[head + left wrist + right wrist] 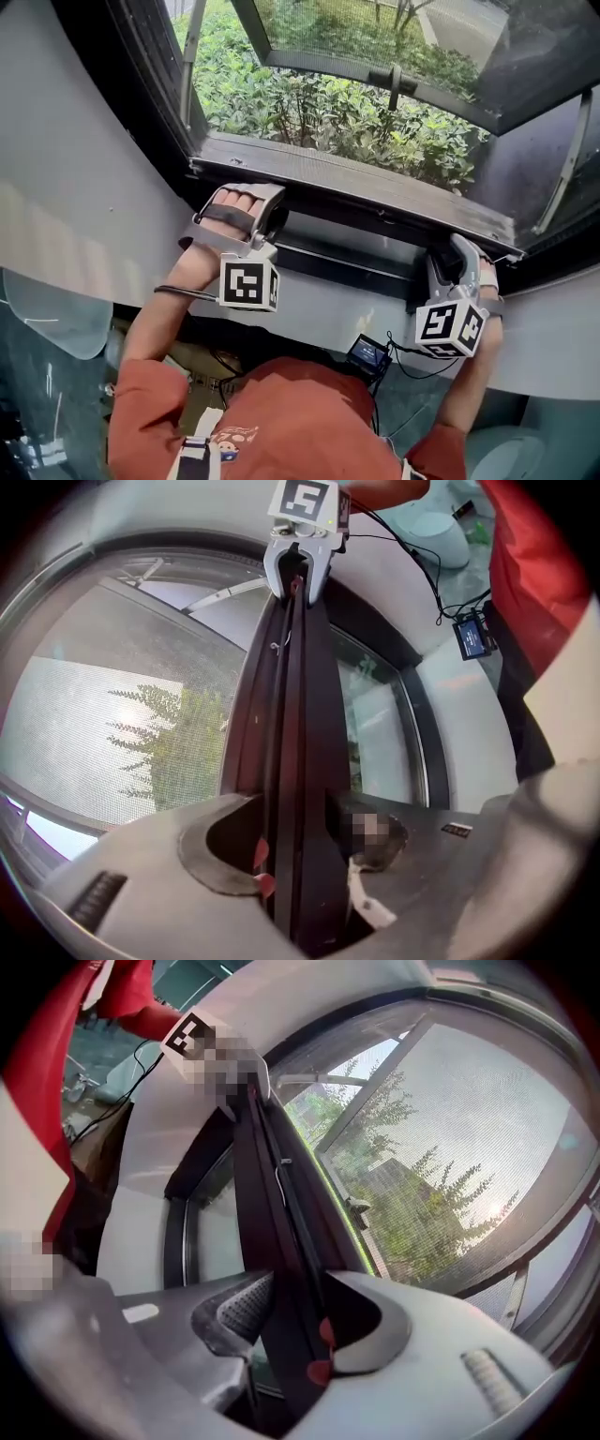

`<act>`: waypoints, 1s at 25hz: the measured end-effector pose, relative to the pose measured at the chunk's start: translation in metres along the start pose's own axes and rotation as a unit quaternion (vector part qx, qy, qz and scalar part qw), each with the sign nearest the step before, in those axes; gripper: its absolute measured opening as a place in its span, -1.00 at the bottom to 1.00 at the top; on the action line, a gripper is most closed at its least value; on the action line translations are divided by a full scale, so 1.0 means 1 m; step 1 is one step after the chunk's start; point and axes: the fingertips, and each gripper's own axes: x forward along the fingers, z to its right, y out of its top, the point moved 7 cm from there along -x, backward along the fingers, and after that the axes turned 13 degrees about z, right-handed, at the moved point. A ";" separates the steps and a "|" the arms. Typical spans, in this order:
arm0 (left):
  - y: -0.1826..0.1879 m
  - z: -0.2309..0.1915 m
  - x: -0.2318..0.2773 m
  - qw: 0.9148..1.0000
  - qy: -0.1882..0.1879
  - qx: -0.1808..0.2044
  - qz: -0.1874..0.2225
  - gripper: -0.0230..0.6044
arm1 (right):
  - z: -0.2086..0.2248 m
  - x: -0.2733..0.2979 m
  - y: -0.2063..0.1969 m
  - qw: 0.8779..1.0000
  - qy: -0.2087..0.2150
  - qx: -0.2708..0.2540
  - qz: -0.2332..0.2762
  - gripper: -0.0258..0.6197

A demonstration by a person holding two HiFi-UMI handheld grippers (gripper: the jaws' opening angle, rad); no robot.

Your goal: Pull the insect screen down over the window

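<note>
The insect screen's dark bar (347,255) lies low along the bottom of the window frame (356,183). Its fine mesh (122,714) (469,1147) spans the opening above it. My left gripper (267,214) holds the bar's left end; in the left gripper view the bar (295,714) fills the gap of that gripper (295,874), with both jaws against it. The right gripper (448,258) sits on the bar's right end. In its own view the bar (272,1176) runs between its jaws (286,1330), touching both. Each gripper also shows far along the bar from the other side: the right gripper (302,569).
Outside, the casement sash with its handle (398,84) stands swung outward over green shrubs (309,108). A grey wall (84,187) curves round the window. A small black device on a cable (367,354) hangs below the sill, near my red-sleeved arms.
</note>
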 end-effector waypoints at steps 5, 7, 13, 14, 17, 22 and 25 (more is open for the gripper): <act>0.002 0.001 -0.002 1.000 0.012 -0.016 0.013 -0.26 | 0.001 -0.002 -0.001 1.000 -0.011 0.011 0.011 -0.37; 0.002 0.001 -0.004 0.999 0.021 -0.026 0.020 -0.26 | 0.001 -0.003 -0.001 1.000 -0.017 0.017 0.014 -0.37; 0.008 0.000 -0.010 0.995 0.053 -0.070 0.048 -0.26 | 0.001 -0.009 0.005 0.998 -0.036 0.040 0.034 -0.37; 0.009 0.000 -0.011 0.994 0.059 -0.081 0.052 -0.26 | 0.000 -0.011 0.006 0.997 -0.041 0.045 0.039 -0.37; 0.012 0.000 -0.017 0.986 0.082 -0.125 0.068 -0.26 | -0.002 -0.018 0.008 0.995 -0.056 0.066 0.058 -0.37; 0.016 0.007 -0.028 0.963 0.123 -0.215 0.106 -0.26 | -0.004 -0.032 0.011 0.986 -0.083 0.111 0.096 -0.37; 0.018 0.016 -0.034 0.946 0.147 -0.259 0.125 -0.26 | -0.009 -0.038 0.011 0.978 -0.095 0.143 0.116 -0.37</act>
